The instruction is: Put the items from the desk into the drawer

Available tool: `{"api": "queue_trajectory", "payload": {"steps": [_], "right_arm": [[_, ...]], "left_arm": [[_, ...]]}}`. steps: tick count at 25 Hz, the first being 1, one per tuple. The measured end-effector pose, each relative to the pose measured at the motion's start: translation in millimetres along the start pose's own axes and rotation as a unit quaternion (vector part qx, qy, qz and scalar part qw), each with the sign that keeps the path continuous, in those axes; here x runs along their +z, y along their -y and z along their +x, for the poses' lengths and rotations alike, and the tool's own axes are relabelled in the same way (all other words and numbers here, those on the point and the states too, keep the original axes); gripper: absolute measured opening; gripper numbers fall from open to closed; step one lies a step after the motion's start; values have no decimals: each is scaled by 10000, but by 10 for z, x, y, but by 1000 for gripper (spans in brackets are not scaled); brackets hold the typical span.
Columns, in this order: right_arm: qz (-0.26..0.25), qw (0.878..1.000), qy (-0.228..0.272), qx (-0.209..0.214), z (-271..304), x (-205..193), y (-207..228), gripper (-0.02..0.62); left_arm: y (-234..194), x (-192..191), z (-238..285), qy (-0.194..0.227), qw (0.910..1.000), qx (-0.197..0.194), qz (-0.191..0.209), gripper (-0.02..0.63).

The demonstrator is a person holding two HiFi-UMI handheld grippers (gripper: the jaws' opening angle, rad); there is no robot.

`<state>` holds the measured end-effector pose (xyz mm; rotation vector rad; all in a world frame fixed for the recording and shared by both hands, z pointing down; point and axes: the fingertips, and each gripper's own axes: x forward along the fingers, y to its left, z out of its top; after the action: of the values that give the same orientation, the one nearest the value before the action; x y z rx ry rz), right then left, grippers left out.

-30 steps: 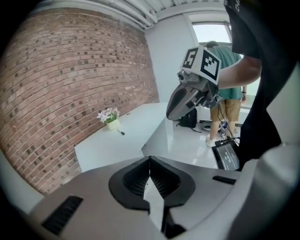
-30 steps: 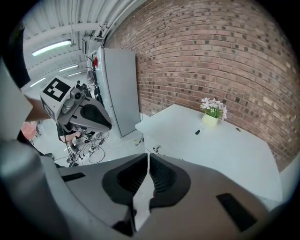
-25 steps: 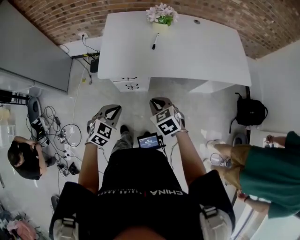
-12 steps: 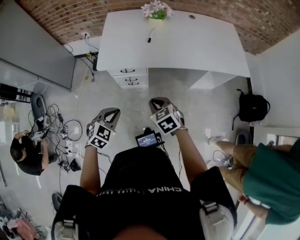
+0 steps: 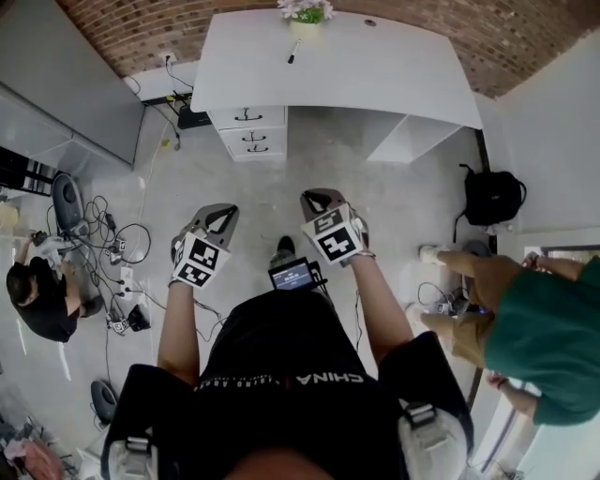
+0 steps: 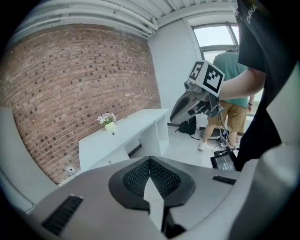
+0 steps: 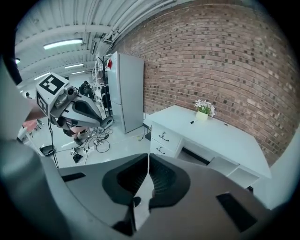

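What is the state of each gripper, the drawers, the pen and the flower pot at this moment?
left gripper: shut, empty
right gripper: shut, empty
drawers: all closed
pen: lying on the desk
flower pot: upright on the desk

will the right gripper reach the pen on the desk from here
Probably not yet: the right gripper hangs far from the desk, with floor between, and the pen lies by the flower pot at its back. Nothing blocks the way.
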<state>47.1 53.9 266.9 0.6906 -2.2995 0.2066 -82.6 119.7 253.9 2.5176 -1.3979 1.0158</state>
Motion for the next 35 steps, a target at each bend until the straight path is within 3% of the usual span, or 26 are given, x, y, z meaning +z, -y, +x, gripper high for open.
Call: {"api": "queue_trajectory", "payload": {"steps": [7,13,20,28,35], "right_arm": [[255,9995,-25,-171,-640,-558,-550,18],[524,9981,6,-336,-1108,-911,-706,15],[472,9977,34,-490,-1339,-1091,-502,15],[347,9984,61,-447,-1590,-1377,-142,15],[134,9997,47,-223,-1603,-1432,-22,15]], "left_arm": [[836,-73,-397,183,9995,-232,112,12],[1460,-24,-524,272,9977,-618,11,11],[1701,171,-431,339,9979,-561,-3,11],[1821,415,-186,352,9992,-44,-170,11],[1946,609,-72,332,9989,-117,-311,12]]}}
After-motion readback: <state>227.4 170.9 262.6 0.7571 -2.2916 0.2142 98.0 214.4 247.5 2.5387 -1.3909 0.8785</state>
